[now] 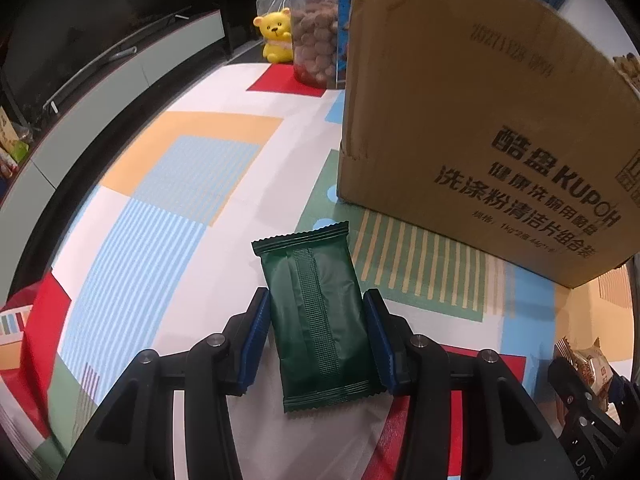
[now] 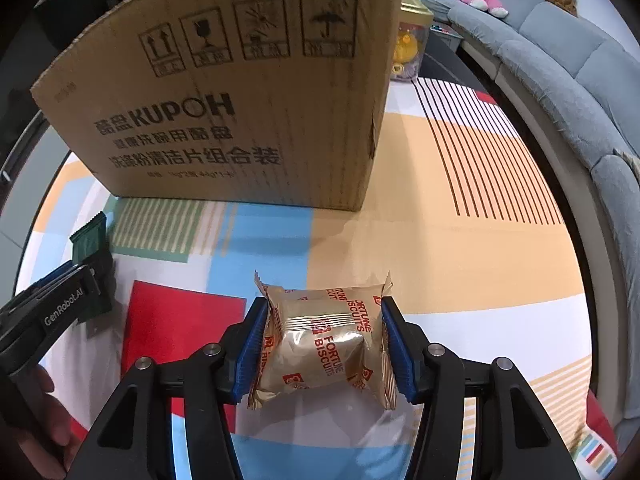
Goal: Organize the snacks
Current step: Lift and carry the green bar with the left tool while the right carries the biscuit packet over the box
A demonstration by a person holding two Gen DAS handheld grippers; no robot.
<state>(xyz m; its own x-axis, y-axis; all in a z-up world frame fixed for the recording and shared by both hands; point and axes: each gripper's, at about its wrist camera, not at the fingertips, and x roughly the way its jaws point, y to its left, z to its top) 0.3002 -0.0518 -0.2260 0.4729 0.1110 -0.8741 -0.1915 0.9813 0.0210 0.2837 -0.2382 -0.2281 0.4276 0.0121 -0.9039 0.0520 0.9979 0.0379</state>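
low in the centre of the left wrist view, my left gripper has its blue pads pressed on both long sides of the green packet, jaws narrowed onto it. low centre of the right wrist view, my right gripper pinches the gold fortune biscuits pack the same way. the cardboard box stands near, filling the upper part of both frames. i judge both snacks are picked; next i must raise each over the box rim and release inside.
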